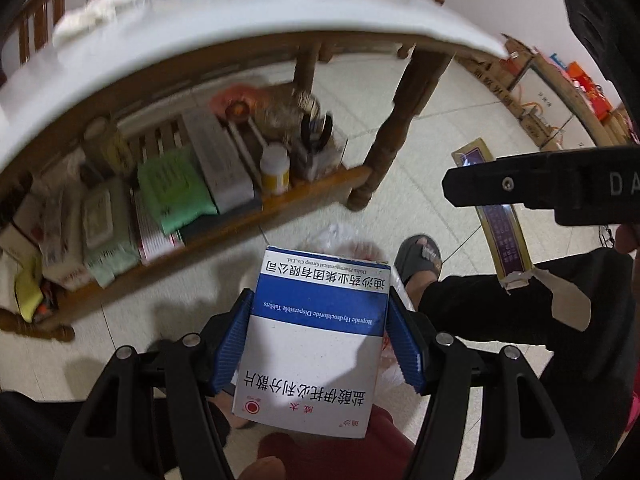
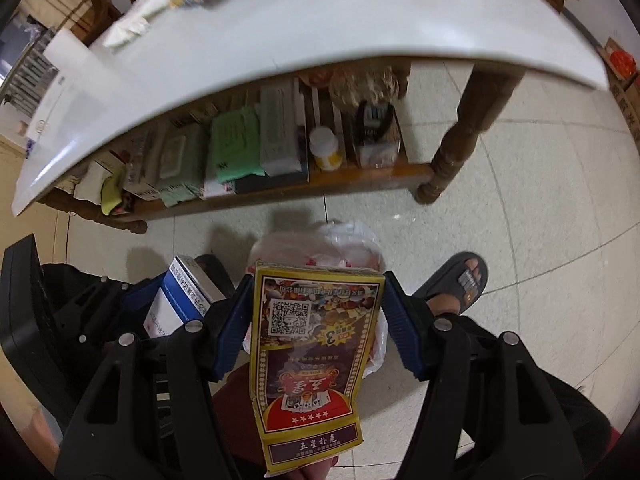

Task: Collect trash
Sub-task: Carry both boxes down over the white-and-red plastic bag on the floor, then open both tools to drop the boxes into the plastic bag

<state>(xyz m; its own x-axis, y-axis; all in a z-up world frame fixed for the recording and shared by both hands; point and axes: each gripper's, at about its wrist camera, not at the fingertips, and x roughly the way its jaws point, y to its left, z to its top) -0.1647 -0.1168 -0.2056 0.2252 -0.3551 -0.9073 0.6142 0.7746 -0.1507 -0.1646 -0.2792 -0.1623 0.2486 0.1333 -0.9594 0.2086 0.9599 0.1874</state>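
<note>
My left gripper [image 1: 320, 332] is shut on a blue-and-white medicine box [image 1: 316, 332], held upright between its blue pads and pointing down at the floor. My right gripper [image 2: 316, 316] is shut on a yellow-and-purple playing-card box [image 2: 312, 352]. Below both boxes a thin plastic bag [image 2: 352, 240] with red and white contents sits on the tiled floor. In the left wrist view the right gripper's black finger [image 1: 520, 188] and the card box [image 1: 504, 224] show at the right. The medicine box [image 2: 180, 300] also shows at the left of the right wrist view.
A white-topped wooden table [image 2: 320, 20] stands ahead, with crumpled tissue [image 2: 132, 20] on it. Its lower shelf [image 2: 280, 188] holds packets, a green wipes pack [image 2: 236, 140], a yellow-labelled bottle [image 2: 326, 148] and several boxes. A person's sandalled foot [image 2: 460, 284] rests beside the bag.
</note>
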